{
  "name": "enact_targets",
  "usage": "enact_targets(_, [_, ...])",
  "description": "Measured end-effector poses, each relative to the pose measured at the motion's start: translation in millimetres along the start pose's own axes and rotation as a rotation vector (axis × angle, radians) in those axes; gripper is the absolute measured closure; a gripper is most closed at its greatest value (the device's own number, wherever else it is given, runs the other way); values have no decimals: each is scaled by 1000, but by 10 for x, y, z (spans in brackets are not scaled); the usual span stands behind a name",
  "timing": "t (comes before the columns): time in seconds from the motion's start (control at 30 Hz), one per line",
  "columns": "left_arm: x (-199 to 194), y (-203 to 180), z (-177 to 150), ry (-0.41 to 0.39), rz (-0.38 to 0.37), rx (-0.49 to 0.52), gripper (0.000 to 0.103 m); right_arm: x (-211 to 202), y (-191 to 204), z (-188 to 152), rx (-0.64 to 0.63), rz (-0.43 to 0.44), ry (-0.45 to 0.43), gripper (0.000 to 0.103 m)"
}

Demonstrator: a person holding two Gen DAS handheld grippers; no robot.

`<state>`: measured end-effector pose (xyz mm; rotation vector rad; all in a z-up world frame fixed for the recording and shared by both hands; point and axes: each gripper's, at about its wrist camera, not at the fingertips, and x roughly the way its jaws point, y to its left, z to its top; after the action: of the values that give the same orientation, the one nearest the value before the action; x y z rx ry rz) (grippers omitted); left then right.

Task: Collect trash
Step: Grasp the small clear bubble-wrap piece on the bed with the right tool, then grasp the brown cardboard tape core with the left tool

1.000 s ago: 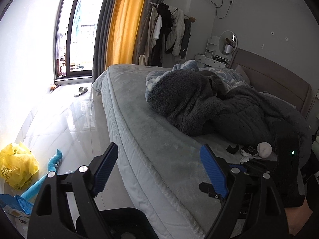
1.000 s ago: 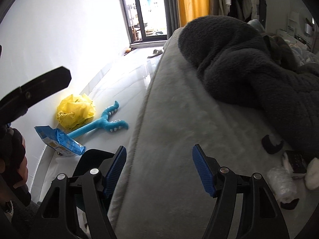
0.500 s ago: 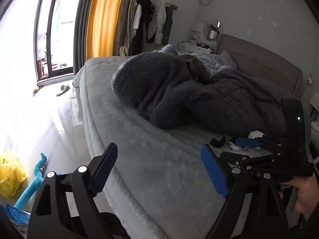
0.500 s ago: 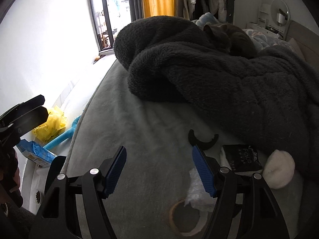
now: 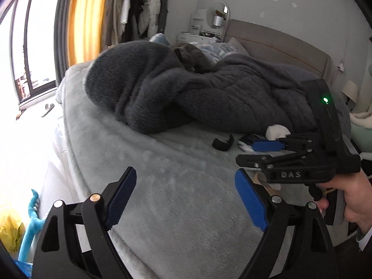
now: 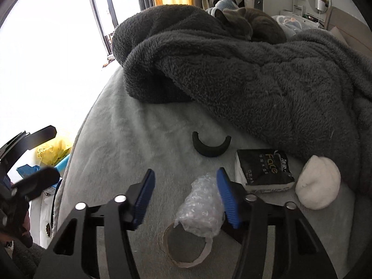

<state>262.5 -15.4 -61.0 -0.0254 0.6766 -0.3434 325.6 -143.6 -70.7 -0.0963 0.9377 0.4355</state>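
The right gripper (image 6: 184,197), jaws spread wide, is hovering over the crumpled clear bubble-wrap wad (image 6: 201,207) lying on the grey bed (image 6: 130,139) at five o'clock; lowering and closing seem next. The left gripper (image 5: 186,202) is waiting, also spread wide.

Grey bed (image 6: 130,125) w/ dark fleece blanket (image 6: 255,74) heaped across. Grey cat (image 6: 246,23) curled on top of blanket. Orange curtain (image 5: 80,18) by window (image 5: 28,46). Coats (image 5: 139,7) hung behind. Round mirror (image 5: 220,14) nr headboard (image 5: 279,44).

Crumpled bubble wrap (image 6: 200,207), seemingly on tape ring (image 6: 186,246)
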Motion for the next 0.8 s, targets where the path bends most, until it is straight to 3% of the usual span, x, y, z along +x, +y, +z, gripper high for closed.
enact_targets(0.23, [104, -263, -55, 39, -97, 64, 15, 32, -94, -52, 7, -16, 25, 49])
enact_targets(0.43, [163, -466, -42, 44, -165, 97, 15, 51, -253, -138, 30, -38, 50, 63])
enact_targets(0.5, [192, -540, -46, 49, -183, 106, 15, 42, -318, -169, 41, -46, 53, 72])
enact_targets(0.8, [415, -817, -74, 98, -228, 144, 15, -164, -503, -212, 72, 7, -27, 73])
